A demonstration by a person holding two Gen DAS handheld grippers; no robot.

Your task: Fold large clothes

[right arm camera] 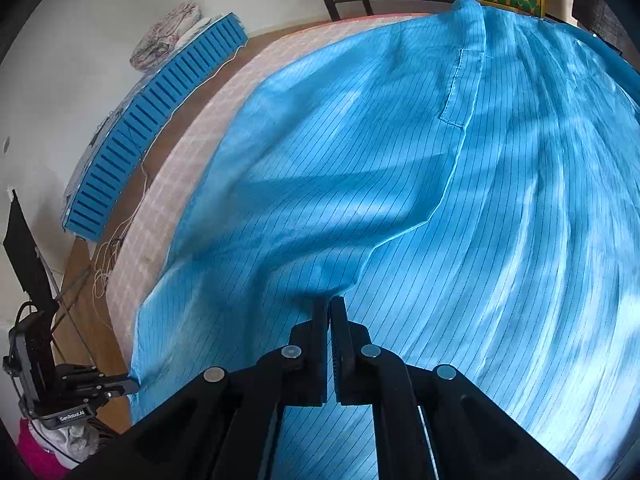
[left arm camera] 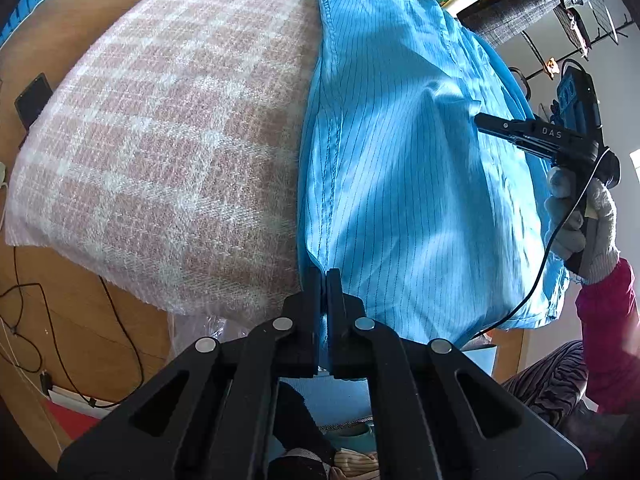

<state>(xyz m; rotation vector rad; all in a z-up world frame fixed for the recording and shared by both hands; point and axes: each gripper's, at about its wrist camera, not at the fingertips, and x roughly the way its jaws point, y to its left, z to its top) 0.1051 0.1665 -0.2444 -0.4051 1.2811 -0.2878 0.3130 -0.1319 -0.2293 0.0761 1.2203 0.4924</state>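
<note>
Pinching near hem corner of blue pinstriped garment with clenched left tongs; right tongs cracked apart, fabric fold between, grip unclear; plaid blanket beneath.

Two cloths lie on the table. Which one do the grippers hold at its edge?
The blue pinstriped garment. The left gripper pinches its near corner; the right gripper is at a fold. The pink checked blanket lies flat underneath, untouched.
</note>
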